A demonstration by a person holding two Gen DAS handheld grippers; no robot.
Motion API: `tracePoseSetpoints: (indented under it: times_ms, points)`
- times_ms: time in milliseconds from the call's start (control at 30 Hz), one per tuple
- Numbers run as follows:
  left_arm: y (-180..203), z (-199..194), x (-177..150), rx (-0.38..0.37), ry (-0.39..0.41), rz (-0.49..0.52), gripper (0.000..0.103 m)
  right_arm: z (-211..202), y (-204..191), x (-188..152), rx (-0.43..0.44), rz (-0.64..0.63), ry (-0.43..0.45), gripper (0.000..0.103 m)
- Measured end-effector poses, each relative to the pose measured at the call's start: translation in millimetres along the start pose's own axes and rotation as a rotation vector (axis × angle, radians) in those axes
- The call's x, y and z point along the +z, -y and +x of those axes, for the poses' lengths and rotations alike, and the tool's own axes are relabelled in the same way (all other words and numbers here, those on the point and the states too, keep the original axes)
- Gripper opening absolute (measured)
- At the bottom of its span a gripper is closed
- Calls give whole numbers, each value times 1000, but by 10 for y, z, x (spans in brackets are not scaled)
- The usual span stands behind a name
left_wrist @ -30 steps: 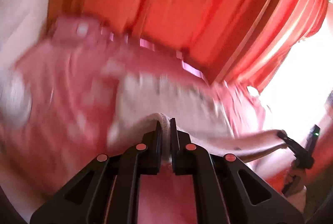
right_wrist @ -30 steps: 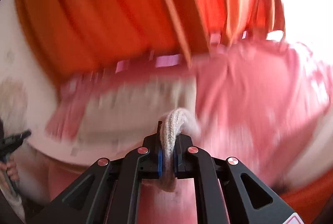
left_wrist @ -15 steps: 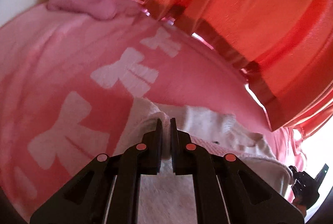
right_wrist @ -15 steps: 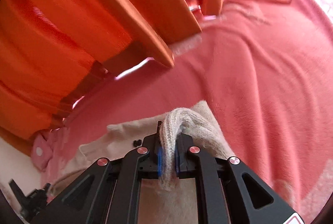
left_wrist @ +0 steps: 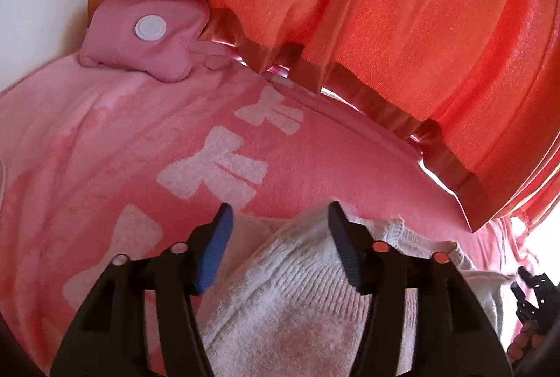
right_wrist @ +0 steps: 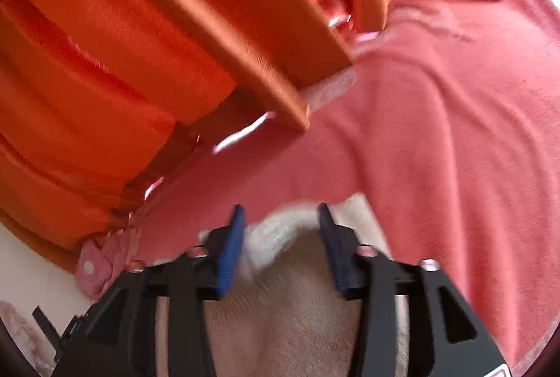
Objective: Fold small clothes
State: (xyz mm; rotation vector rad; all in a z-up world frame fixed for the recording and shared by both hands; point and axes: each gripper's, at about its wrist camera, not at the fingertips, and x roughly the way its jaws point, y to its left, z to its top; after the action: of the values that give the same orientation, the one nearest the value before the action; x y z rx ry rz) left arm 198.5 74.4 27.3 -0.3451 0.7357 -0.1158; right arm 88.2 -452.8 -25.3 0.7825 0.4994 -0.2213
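Opening jaws, L gripper (left_wrist: 278,214) & R gripper (right_wrist: 280,216) straddle knit garment (left_wrist: 297,289) on blanket (left_wrist: 105,149).

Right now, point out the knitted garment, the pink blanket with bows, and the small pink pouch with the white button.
knitted garment (left_wrist: 297,300), left wrist view, ribbed middle.
pink blanket (left_wrist: 87,146), left wrist view, bare part left of the bows.
pink pouch (left_wrist: 168,48), left wrist view, fabric right of the button.

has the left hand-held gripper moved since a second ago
Yes. The left hand-held gripper has come down toward the pink blanket; the orange curtain sits farther off, and its jaws are opening.
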Motion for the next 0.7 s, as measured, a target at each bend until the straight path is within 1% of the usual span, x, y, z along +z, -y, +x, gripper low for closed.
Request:
tracePoseSetpoints:
  times_ms: [33, 67, 100, 133, 200, 300, 367, 400, 433, 467, 500, 533, 567, 600, 633, 667, 700]
  points:
    - [12, 0, -9, -5, 0, 1, 62, -67, 36, 27, 21, 14, 30, 55]
    - [26, 6, -13, -10, -4, 7, 65, -91, 57, 36, 17, 21, 42, 58]
    - [56, 31, -18, -10, -13, 21, 71, -89, 81, 49, -4, 22, 45, 60]
    - [82, 50, -28, -8, -19, 31, 77, -49, 95, 55, -30, 12, 27, 60]
    - [140, 125, -54, 3, -49, 56, 82, 70, 101, 39, -65, -10, -30, 60]
    - [207, 265, -109, 14, -118, 91, 82, 269, 39, -38, -101, -83, -120, 60]
    - [242, 316, -143, 21, -139, 115, 82, 445, -10, -115, -140, -137, -189, 60]
    - [253, 322, -150, 23, -140, 125, 75, 533, -25, -153, -165, -161, -221, 60]
    - [264, 327, -156, 21, -143, 139, 59, 595, -30, -188, -187, -179, -241, 60]
    - [270, 339, -160, 31, -153, 156, 48, 657, -43, -228, -215, -207, -259, 51]
    - [264, 345, -159, 35, -161, 166, 18, 665, -67, -244, -224, -231, -257, 28]
    - [251, 334, -151, 22, -165, 157, 7, 604, -106, -237, -213, -246, -234, 11]
    - [220, 279, -124, -7, -154, 129, 7, 504, -142, -206, -169, -237, -196, 8]
    - [183, 112, -57, -72, -104, 76, 7, 315, -192, -141, -73, -209, -130, 8]
    - [178, -45, -3, -124, -58, 51, 7, 142, -238, -88, 23, -187, -74, 8]
    - [183, -220, 53, -166, -5, 42, 7, -159, -298, -23, 156, -176, 28, 7]
    - [200, -401, 93, -193, 54, 49, 7, -318, -321, -6, 200, -183, 88, 7]
